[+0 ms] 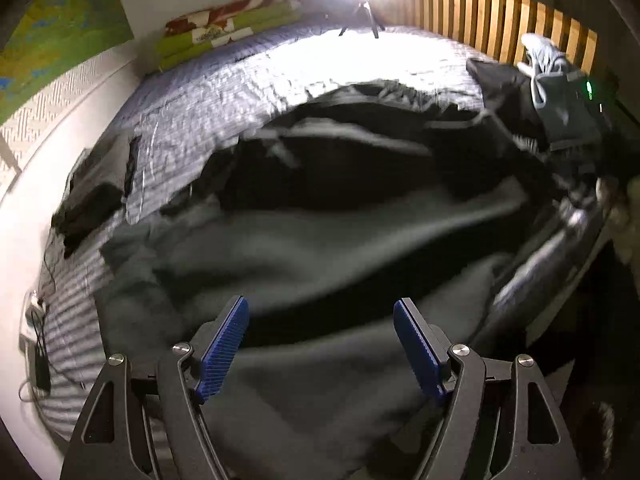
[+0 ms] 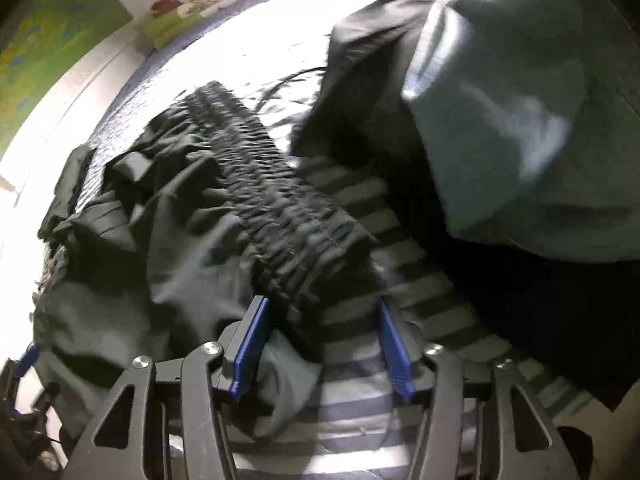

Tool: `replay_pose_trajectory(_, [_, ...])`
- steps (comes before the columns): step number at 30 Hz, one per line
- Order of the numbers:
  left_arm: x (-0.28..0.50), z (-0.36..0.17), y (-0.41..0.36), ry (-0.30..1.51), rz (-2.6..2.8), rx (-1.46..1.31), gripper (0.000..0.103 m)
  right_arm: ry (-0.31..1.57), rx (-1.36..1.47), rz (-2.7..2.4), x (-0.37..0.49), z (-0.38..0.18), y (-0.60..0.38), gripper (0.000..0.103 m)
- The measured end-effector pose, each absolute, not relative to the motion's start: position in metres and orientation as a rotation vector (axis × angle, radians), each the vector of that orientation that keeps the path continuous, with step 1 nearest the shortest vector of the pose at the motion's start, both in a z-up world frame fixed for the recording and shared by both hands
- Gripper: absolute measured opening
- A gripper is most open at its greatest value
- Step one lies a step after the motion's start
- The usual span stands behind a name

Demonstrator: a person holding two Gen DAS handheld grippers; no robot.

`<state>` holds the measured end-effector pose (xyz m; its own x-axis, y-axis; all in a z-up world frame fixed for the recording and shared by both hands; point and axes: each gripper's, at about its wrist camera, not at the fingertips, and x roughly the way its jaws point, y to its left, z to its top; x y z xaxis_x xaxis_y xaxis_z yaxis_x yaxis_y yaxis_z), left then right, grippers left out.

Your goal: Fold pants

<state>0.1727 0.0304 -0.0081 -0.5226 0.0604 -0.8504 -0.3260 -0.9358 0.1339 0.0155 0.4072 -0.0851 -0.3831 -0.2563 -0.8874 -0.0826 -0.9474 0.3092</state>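
Dark grey pants point(image 2: 168, 240) lie on grey-striped bedding point(image 2: 360, 216); claw pads point(image 1: 224, 344) blue.

One pair of dark pants point(image 2: 224, 216), one teal garment point(image 2: 520, 120), one striped bedcover point(image 2: 360, 392).

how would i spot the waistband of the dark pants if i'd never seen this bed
Start at the striped grey bedspread in the right wrist view. The dark pants lie crumpled on its left part, and the waistband is the long band running diagonally down to the right gripper, whose open jaws straddle its end. Its tight ribbed gathers and stitch lines set it apart from the smoother cloth beside it.
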Motion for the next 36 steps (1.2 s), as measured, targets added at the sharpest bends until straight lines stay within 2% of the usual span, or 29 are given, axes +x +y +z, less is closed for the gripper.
replay_pose_trajectory(1, [0.181, -0.011, 0.027, 0.397, 2.518, -1.401, 0.078, -0.496, 1.668, -2.441, 0.013, -0.084, 0.406, 0.021])
replay_pose_trajectory(4, [0.203, -0.022, 0.021, 0.436, 2.494, -1.402, 0.083, -0.517, 1.662, -2.446, 0.007, -0.077, 0.404, 0.014])
replay_pose_trajectory(8, [0.227, -0.034, 0.020, 0.545, 2.466, -1.395, 0.089, -0.508, 1.600, -2.493, 0.001, -0.057, 0.401, 0.011])
replay_pose_trajectory(14, [0.229, -0.051, 0.017, 0.702, 2.507, -1.371, 0.088, -0.465, 1.497, -2.573, -0.010, -0.020, 0.395, 0.009])
replay_pose_trajectory(16, [0.222, -0.052, 0.013, 0.700, 2.521, -1.379, 0.069, -0.472, 1.472, -2.584, -0.013, -0.009, 0.397, 0.008])
replay_pose_trajectory(18, [0.219, -0.046, 0.004, 0.624, 2.524, -1.392, 0.031, -0.466, 1.458, -2.595, -0.013, -0.003, 0.398, 0.008])
replay_pose_trajectory(20, [0.218, -0.037, -0.002, 0.575, 2.554, -1.379, 0.015, -0.466, 1.449, -2.609, -0.012, 0.001, 0.400, 0.007])
replay_pose_trajectory(21, [0.218, -0.029, -0.007, 0.567, 2.591, -1.354, 0.010, -0.475, 1.443, -2.611, -0.011, 0.002, 0.401, 0.007])
replay_pose_trajectory(23, [0.214, -0.010, -0.016, 0.542, 2.670, -1.307, 0.008, -0.511, 1.412, -2.620, -0.007, 0.010, 0.404, 0.006])
replay_pose_trajectory(27, [0.195, 0.060, -0.047, 0.397, 2.888, -1.123, 0.007, -0.550, 1.265, -2.654, 0.002, 0.047, 0.400, 0.006])
replay_pose_trajectory(31, [0.171, 0.151, -0.083, 0.176, 3.058, -0.894, 0.007, -0.581, 1.014, -2.700, 0.012, 0.123, 0.393, 0.005])
replay_pose_trajectory(36, [0.189, 0.268, -0.109, 0.047, 3.171, -0.511, 0.007, -0.591, 0.650, -2.735, 0.053, 0.234, 0.389, 0.005])
